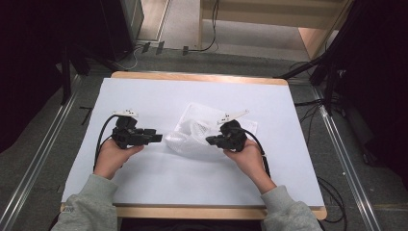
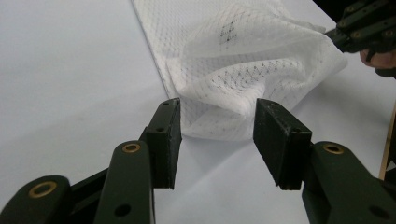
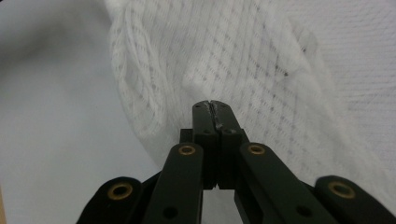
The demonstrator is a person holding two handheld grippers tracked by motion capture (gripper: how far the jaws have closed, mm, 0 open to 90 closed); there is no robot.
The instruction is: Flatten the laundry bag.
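1. White table (image 1: 159, 187).
2. White mesh bag (image 1: 195, 134), crumpled at the table's centre, its near end lying just beyond the left gripper's tips.
3. Left gripper (image 1: 155, 138), at the bag's 9 o'clock, jaws spread, empty.
4. Right gripper (image 1: 210, 140), at its 3 o'clock, jaws pressed together, pinching the mesh.

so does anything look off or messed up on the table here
Only the white mesh bag: it lies crumpled and bunched up on the white table instead of flat, one side lifted where the right gripper is shut on it. The left gripper is open just short of its near edge. No tear or spill shows.
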